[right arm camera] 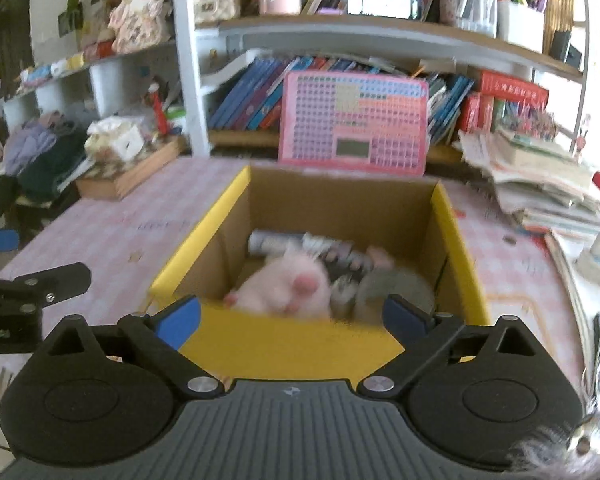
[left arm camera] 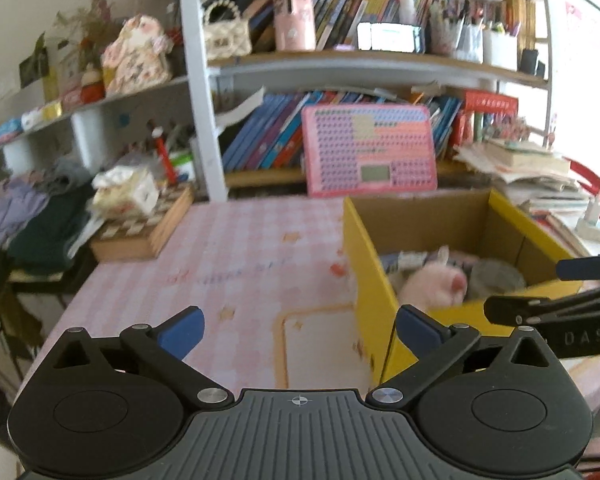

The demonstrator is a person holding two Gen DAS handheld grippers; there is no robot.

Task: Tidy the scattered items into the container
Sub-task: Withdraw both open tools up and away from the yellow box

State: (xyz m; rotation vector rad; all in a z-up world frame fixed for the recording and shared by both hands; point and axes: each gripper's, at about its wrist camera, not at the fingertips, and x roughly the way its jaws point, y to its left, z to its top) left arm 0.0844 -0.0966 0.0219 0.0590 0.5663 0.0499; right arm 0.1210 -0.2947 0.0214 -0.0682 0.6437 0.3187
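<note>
Box: showing yellow outside, plain brown inside
Plush toy: showing pale pink, darker pink nose
Tabletop: wearing pink-and-white check
Board: showing pink with dotted grid
Left gripper: showing black with blue pads

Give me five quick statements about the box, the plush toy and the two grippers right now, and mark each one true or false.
1. The pink plush toy lies inside the yellow box. True.
2. The right gripper is shut on the plush toy. False: its jaws are spread wide with nothing between them.
3. The left gripper is open and holds nothing. True.
4. The box is empty apart from the plush toy. False: a grey round item and some printed packets lie in it too.
5. The pink board lies flat on the table. False: it stands leaning against the books on the shelf behind the box.
</note>
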